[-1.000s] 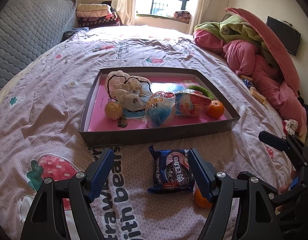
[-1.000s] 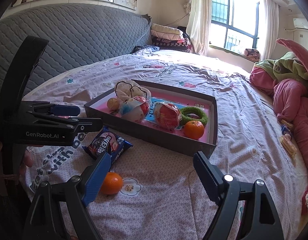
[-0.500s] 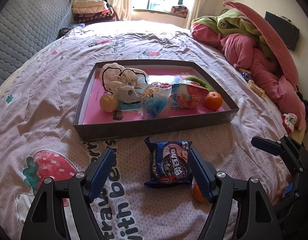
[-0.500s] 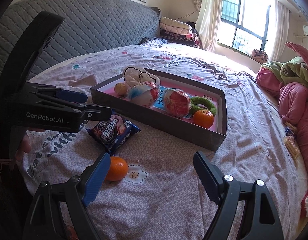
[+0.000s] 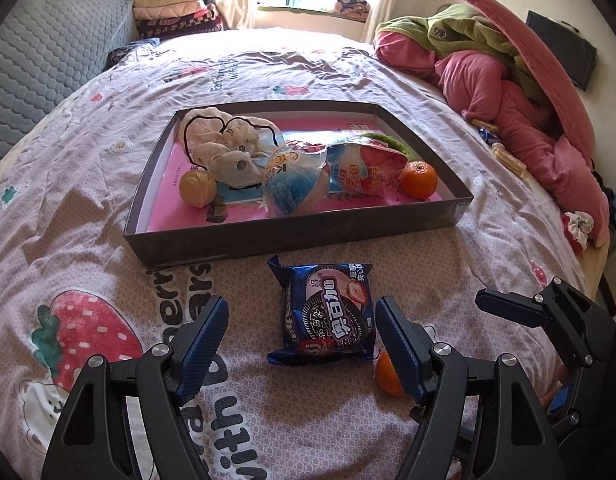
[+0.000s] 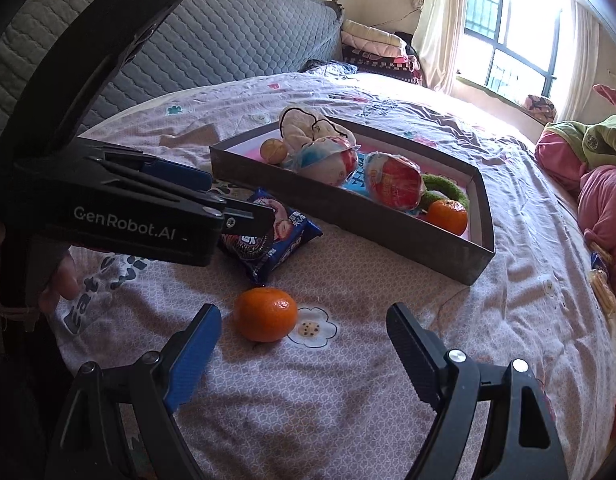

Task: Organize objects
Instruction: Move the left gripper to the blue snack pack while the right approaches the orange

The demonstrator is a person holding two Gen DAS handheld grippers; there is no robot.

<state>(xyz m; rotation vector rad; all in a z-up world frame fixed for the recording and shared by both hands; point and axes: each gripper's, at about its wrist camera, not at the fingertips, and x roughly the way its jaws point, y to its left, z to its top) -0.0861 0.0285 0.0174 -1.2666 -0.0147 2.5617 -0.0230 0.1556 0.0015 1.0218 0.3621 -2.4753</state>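
A dark shallow box [image 5: 292, 234] [image 6: 348, 216] lies on the bed and holds a white pouch, two wrapped snack balls, a green ring, a yellow fruit and an orange. In front of it lies a blue cookie packet [image 5: 328, 314] [image 6: 268, 246]. A loose orange [image 6: 265, 314] [image 5: 386, 376] rests on the sheet beside the packet. My left gripper [image 5: 300, 340] [image 6: 212, 196] is open, its fingers standing either side of the packet without touching it. Open too, my right gripper [image 6: 304, 344] hovers just short of the loose orange, which sits toward the left finger.
A pile of pink and green bedding [image 5: 508, 80] fills the right side of the bed. A grey quilted headboard [image 6: 228, 40] stands at the left, folded blankets [image 5: 172, 12] by the window. Small snack packets [image 5: 496, 148] lie near the pink bedding. A hand [image 6: 60, 280] holds the left gripper.
Both grippers have come lower and closer to the bed. The packet now lies between the left fingers, and the loose orange sits larger and nearer the right gripper's mouth.
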